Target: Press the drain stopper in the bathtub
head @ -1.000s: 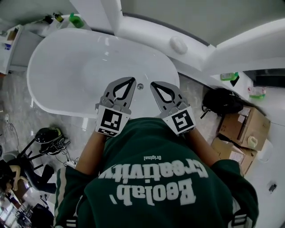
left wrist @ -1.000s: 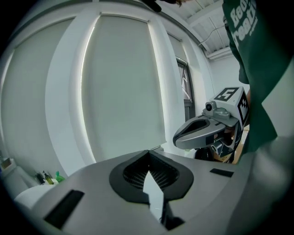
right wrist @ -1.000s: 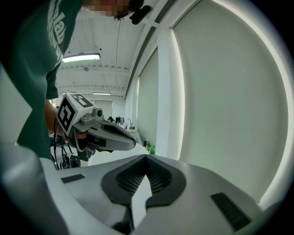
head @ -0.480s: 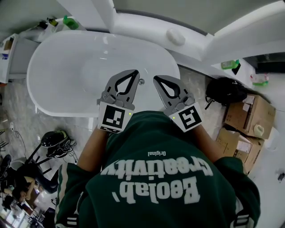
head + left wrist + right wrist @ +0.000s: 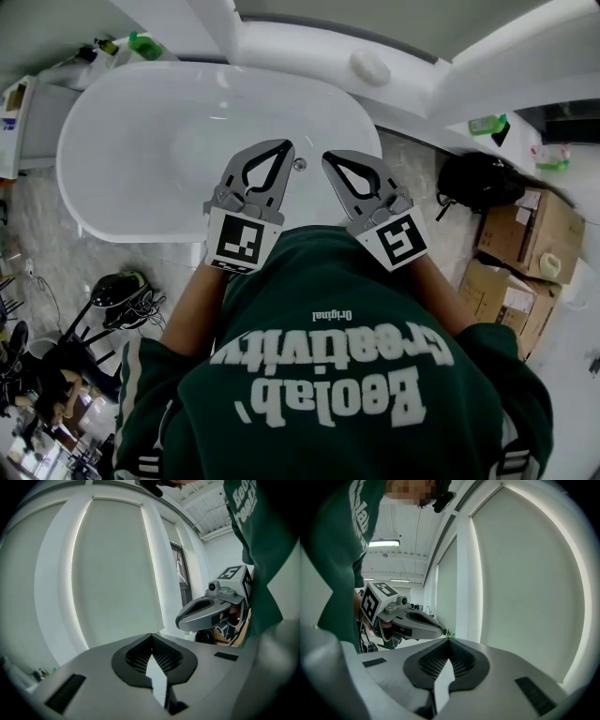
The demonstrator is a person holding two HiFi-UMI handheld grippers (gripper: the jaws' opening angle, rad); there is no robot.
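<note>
both pressed together: left tongs (image 5: 284, 145) and right tongs (image 5: 327, 156) above bathtub (image 5: 131, 141), flanking drain stopper (image 5: 299, 164).

We see a glossy white bathtub (image 5: 122, 141) with a small silvery drain stopper (image 5: 299, 164). Our left gripper (image 5: 284, 144) and right gripper (image 5: 326, 156) are grey, with black ribbed lining inside their jaws. Each carries a cube (image 5: 234, 241) printed with black-and-white squares. Our sweatshirt (image 5: 328, 375) is dark green with white lettering and white sleeve stripes. The floor (image 5: 47, 244) is marbled grey and white. The boxes (image 5: 525, 234) are cardboard brown, the bag (image 5: 473, 183) is black and the bottle (image 5: 145, 45) is bright green.
</note>
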